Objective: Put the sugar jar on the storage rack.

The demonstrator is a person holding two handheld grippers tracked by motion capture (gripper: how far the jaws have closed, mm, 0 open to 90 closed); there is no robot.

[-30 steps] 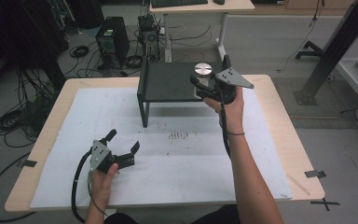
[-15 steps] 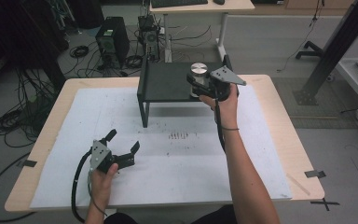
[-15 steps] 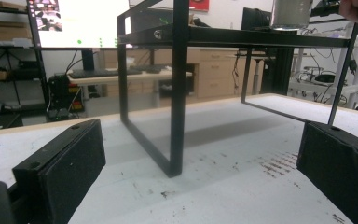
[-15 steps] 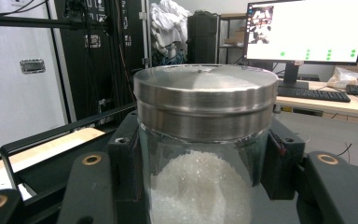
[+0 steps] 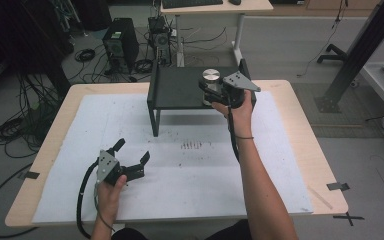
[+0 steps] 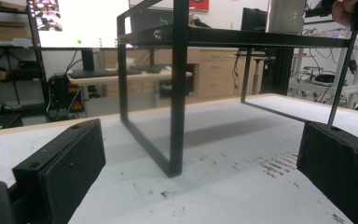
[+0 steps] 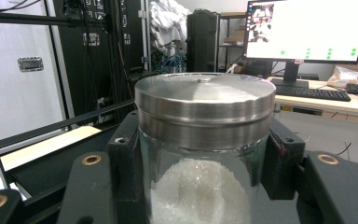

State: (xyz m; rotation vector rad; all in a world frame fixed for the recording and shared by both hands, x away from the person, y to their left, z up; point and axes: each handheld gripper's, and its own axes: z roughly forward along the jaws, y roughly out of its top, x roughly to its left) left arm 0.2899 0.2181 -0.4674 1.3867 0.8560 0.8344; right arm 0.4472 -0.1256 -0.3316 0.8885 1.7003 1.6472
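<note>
A glass jar [image 5: 210,76] with a metal lid, partly full of white grains [image 7: 200,191], stands upright on the top of a black metal stand [image 5: 175,90] at the table's far middle. My right gripper [image 5: 211,89] reaches in from the right and is shut on the jar's body, with a pad pressed to each side in the right gripper view [image 7: 204,154]. My left gripper [image 5: 132,150] rests low over the near-left of the table, open, with nothing between its jaws. The left gripper view [image 6: 200,168] faces the stand's front leg [image 6: 177,93], with the jar [image 6: 286,14] up on top.
A white sheet [image 5: 190,175] covers the wooden table [image 5: 310,130], with small dark marks [image 5: 195,145] at its middle. Under the stand is open space. Beyond the far edge are computer towers [image 5: 120,42], floor cables and a desk [image 5: 215,7].
My right gripper has shifted the jar slightly to the left on the stand's top. The left gripper has stayed put.
</note>
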